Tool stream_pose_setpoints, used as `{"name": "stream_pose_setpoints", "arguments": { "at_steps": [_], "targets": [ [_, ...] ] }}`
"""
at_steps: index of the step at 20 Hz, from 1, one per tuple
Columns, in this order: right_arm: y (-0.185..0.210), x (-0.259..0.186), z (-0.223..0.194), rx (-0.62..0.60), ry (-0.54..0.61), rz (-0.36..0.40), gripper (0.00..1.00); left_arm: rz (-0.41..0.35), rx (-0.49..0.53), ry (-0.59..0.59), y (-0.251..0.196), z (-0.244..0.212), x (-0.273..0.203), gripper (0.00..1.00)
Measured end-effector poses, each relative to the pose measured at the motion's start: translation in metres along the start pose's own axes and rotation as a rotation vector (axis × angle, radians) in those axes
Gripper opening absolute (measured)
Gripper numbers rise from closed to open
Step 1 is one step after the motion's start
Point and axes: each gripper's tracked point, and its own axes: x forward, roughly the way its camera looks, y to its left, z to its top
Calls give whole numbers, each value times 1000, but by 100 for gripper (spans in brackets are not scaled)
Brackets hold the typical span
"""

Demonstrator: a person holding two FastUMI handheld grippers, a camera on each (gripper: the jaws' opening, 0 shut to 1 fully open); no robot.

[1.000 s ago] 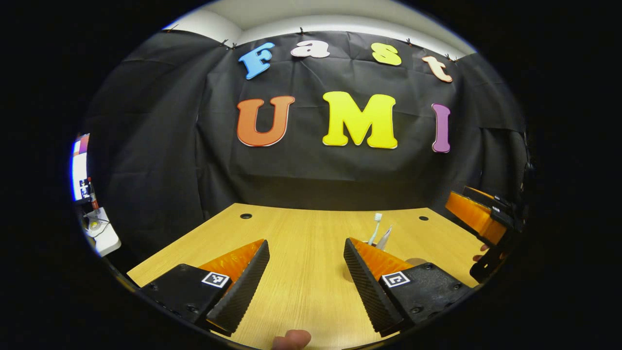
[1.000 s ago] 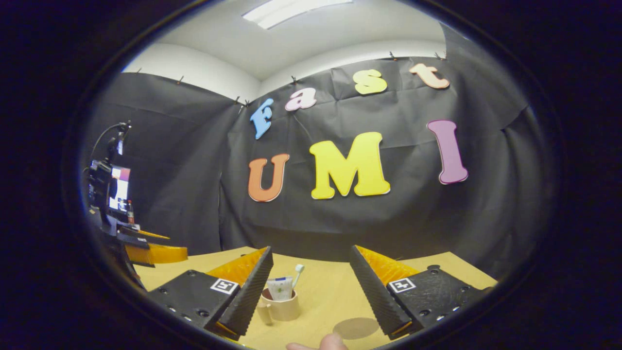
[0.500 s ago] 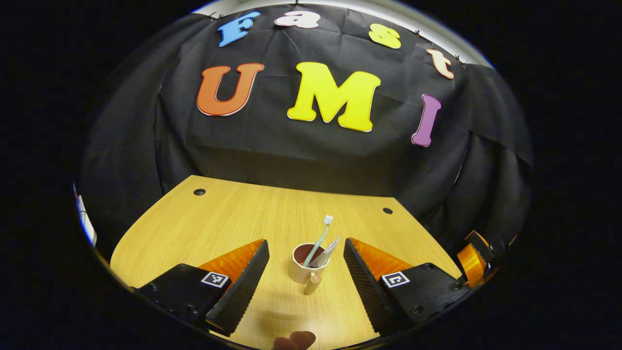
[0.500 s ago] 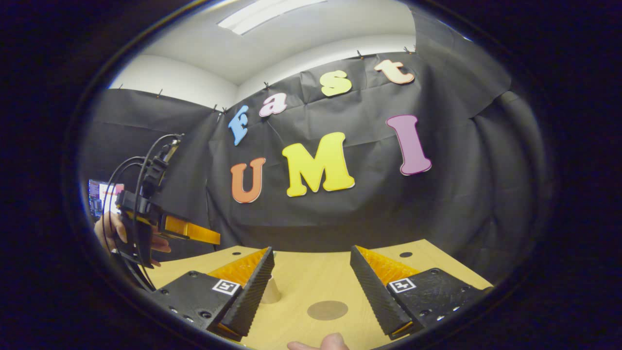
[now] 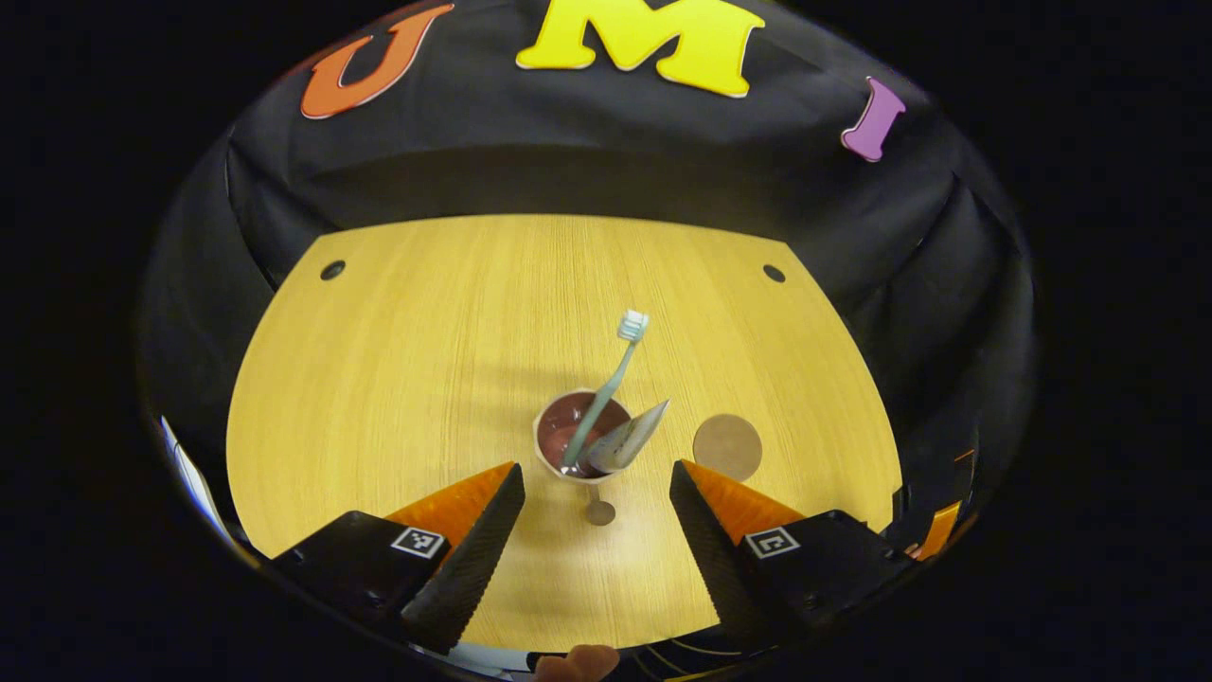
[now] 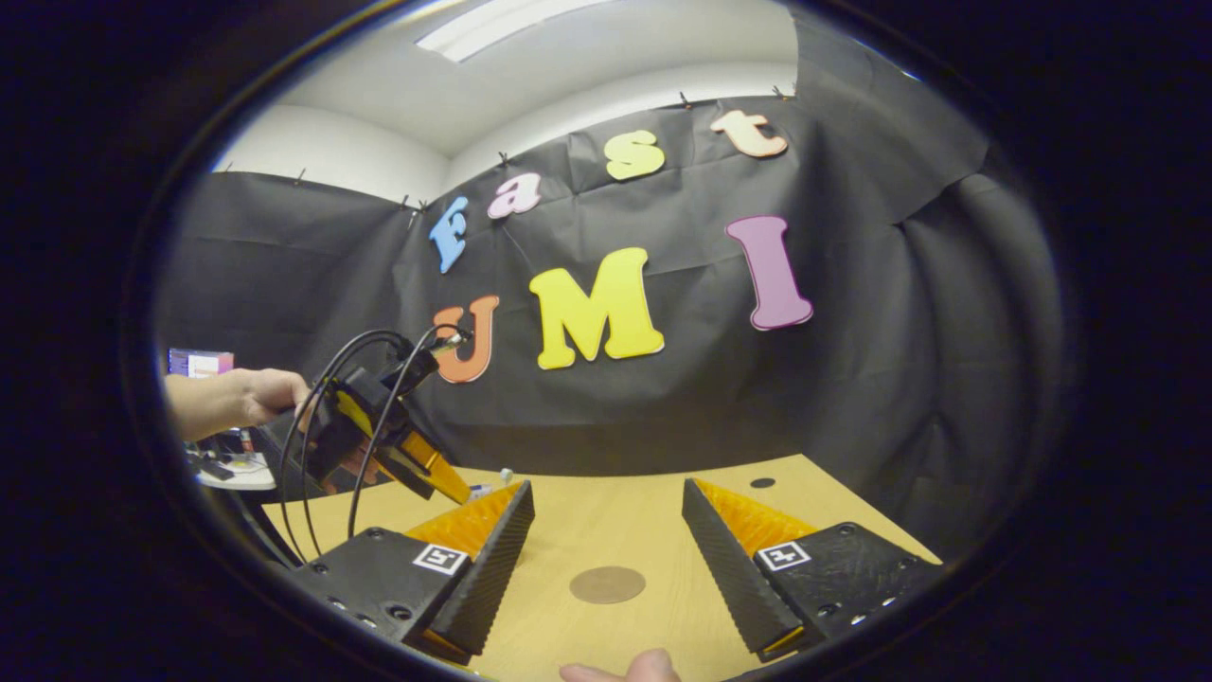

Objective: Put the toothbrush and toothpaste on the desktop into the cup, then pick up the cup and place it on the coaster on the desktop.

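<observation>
On your desk (image 5: 398,379) you have one cup (image 5: 579,450), holding one toothbrush (image 5: 606,384) and one toothpaste tube (image 5: 632,438), with one round coaster (image 5: 727,447) just right of it, apart. No readable writing on any of them. Your left gripper (image 5: 597,507) hangs above the cup, jaws wide and empty. Your right gripper (image 6: 606,535) is likewise spread, the coaster lying between its fingers.

From my left gripper view, the cup (image 5: 580,445) stands on the desktop (image 5: 398,379), toothbrush (image 5: 606,384) and toothpaste (image 5: 632,438) leaning inside it. The coaster (image 5: 727,447) lies just right of the cup, apart from it. My right gripper view has the coaster (image 6: 607,584) straight ahead.
</observation>
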Motion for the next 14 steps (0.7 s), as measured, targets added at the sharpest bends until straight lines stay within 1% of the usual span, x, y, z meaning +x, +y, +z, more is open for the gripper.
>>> {"name": "stream_pose_setpoints", "arguments": {
  "at_steps": [1, 2, 3, 6, 10, 12, 14],
  "targets": [
    [-1, -2, -4, -1, 9, -1, 95, 4, -5, 36, 1, -4, 8, 99],
    [-2, -4, -7, -4, 16, -4, 91, 18, -15, 75, 4, -11, 16, 99],
    [-4, -5, -10, -7, 24, -6, 95, 22, -23, 105, 6, -15, 25, 99],
    [-12, -9, -24, 13, 55, -19, 95, 41, -36, 197, 7, -34, 53, 99],
    [-29, -15, -35, 23, 78, -48, 95, 80, -46, 271, 15, -45, 68, 100],
    [-36, -17, -37, 45, 83, -55, 95, 87, -50, 288, 15, -45, 69, 100],
    [-44, -17, -38, 64, 79, -69, 95, 110, -33, 296, 19, -41, 68, 100]
  ]
}}
